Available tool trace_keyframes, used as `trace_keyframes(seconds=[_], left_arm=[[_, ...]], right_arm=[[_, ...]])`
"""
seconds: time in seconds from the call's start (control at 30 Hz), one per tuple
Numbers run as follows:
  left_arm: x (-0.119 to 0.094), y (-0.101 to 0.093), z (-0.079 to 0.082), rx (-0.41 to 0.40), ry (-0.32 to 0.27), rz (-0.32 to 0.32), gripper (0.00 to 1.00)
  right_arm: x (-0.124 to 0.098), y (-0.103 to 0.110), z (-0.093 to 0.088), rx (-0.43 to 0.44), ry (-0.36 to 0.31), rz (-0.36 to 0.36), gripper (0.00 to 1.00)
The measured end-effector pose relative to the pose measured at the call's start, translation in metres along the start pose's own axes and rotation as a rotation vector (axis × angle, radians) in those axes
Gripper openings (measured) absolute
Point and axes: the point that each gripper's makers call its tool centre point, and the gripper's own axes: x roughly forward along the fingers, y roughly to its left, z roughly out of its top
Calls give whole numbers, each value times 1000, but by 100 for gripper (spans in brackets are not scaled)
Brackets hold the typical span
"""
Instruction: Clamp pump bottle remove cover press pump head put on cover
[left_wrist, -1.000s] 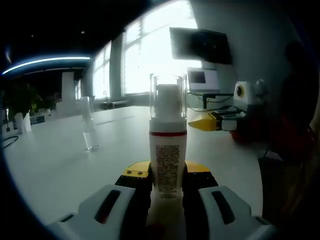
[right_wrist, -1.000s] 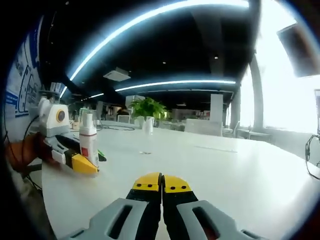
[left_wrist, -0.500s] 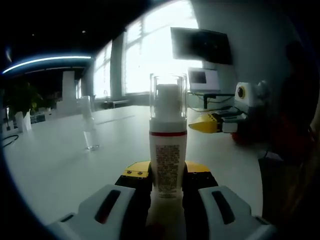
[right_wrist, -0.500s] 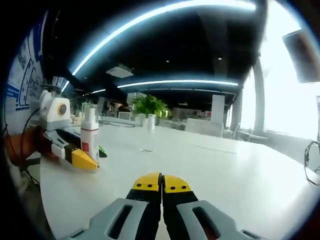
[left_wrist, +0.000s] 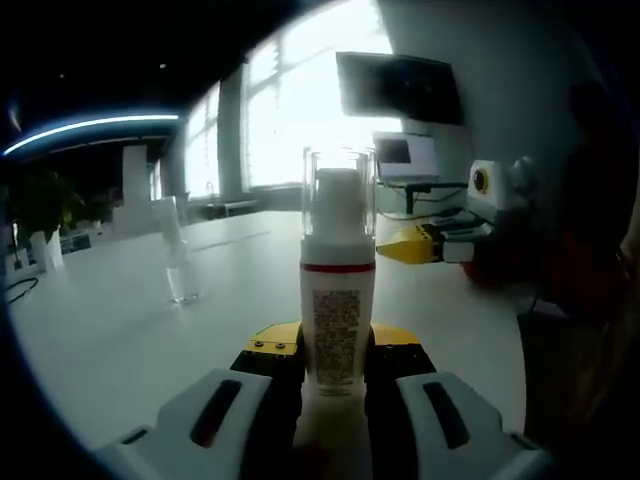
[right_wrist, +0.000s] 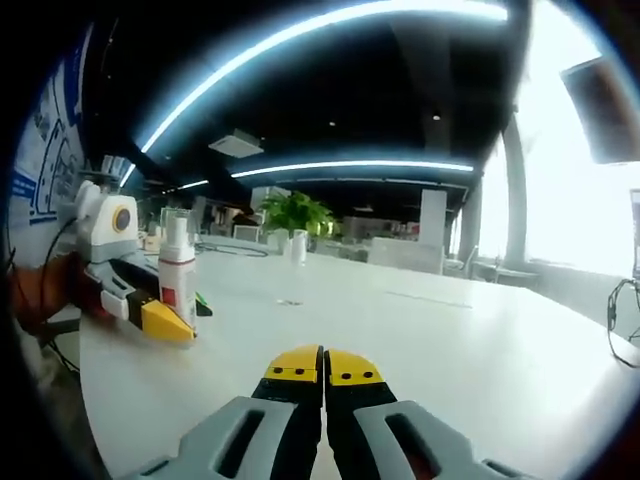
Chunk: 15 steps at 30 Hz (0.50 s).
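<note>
A white pump bottle (left_wrist: 337, 300) with a red band and a clear cover (left_wrist: 338, 190) over its pump head stands upright between the yellow-tipped jaws of my left gripper (left_wrist: 336, 352), which is shut on its lower body. In the right gripper view the same bottle (right_wrist: 177, 283) appears at the left, held by the left gripper (right_wrist: 150, 318). My right gripper (right_wrist: 323, 368) hovers low over the white table (right_wrist: 450, 340), jaws pressed together with nothing between them. In the left gripper view the right gripper (left_wrist: 425, 243) shows off to the bottle's right.
A small clear bottle (left_wrist: 177, 250) stands on the white table (left_wrist: 110, 330) left of the pump bottle, also seen as a faint clear bottle (right_wrist: 291, 272). A monitor (left_wrist: 405, 160) and potted plants (right_wrist: 296, 215) sit at the far edges. A person's sleeve (right_wrist: 45, 290) is behind the left gripper.
Nothing has changed hands. Both views have only drifted slightly; the left gripper still holds the bottle and the right stays shut.
</note>
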Motion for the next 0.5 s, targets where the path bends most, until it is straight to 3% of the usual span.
trace_keyframes(seconds=[0.23, 0.5], left_arm=[[1, 11, 7, -33, -13, 44, 14], [12, 13, 25, -24, -22, 42, 14]], right_arm=[[0, 2, 0, -3, -2, 6, 0], [0, 2, 1, -17, -7, 5, 0]])
